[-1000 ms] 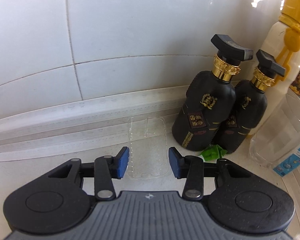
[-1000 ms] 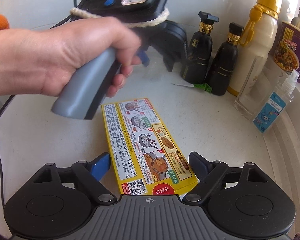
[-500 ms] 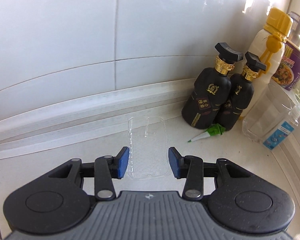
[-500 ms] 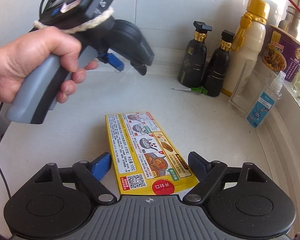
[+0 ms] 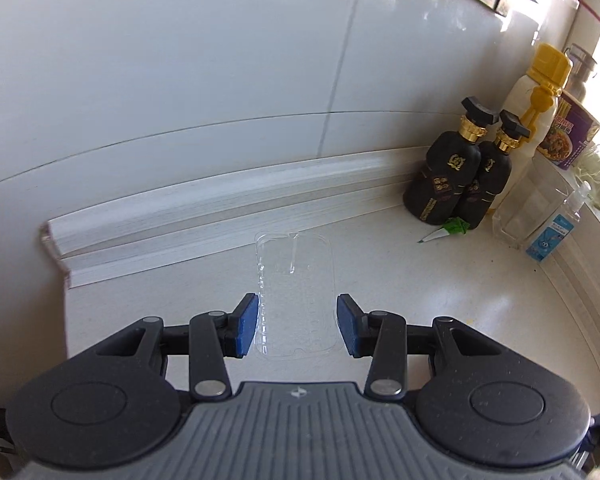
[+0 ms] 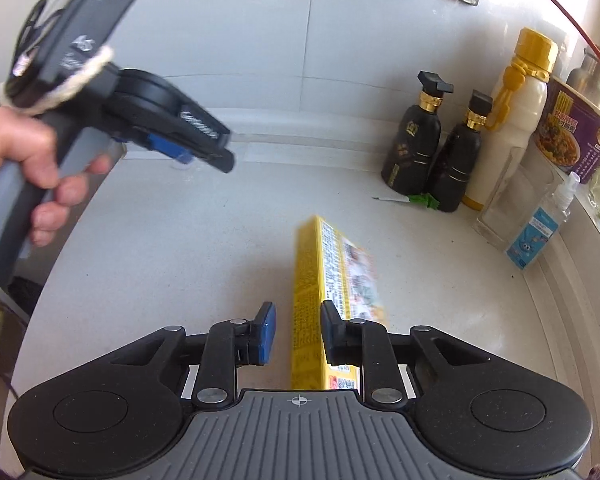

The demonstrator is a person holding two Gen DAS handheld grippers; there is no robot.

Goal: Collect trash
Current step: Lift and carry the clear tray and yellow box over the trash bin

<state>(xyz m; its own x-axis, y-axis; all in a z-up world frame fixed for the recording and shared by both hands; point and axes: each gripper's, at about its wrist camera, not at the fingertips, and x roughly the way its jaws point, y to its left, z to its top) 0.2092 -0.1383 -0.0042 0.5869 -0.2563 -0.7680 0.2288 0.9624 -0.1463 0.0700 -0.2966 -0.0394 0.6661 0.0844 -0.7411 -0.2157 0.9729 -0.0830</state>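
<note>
A clear plastic blister tray [image 5: 296, 280] sits between the blue pads of my left gripper [image 5: 296, 328], which is shut on it above the white counter [image 5: 440, 300]. In the right wrist view a hand [image 6: 20, 152] carries that left gripper [image 6: 204, 156] at the upper left. A yellow printed box [image 6: 332, 264] stands tipped on its long edge between the fingers of my right gripper [image 6: 296, 332], whose jaws are closing. The right pad touches the box, and a gap shows beside the left pad [image 6: 268, 332].
Two black bottles [image 5: 448, 184], a white bottle with a yellow cap [image 5: 532, 120], a noodle cup [image 5: 568, 136], a clear glass [image 5: 528, 216] and a small sanitizer bottle [image 5: 552, 228] line the back right. A green-tipped scrap [image 5: 448, 230] lies before the bottles. The tiled wall [image 5: 220, 80] stands behind.
The left gripper drew back from the wall and to the left, carrying the clear tray. The right jaws narrowed, and the yellow box went from lying flat to standing on edge.
</note>
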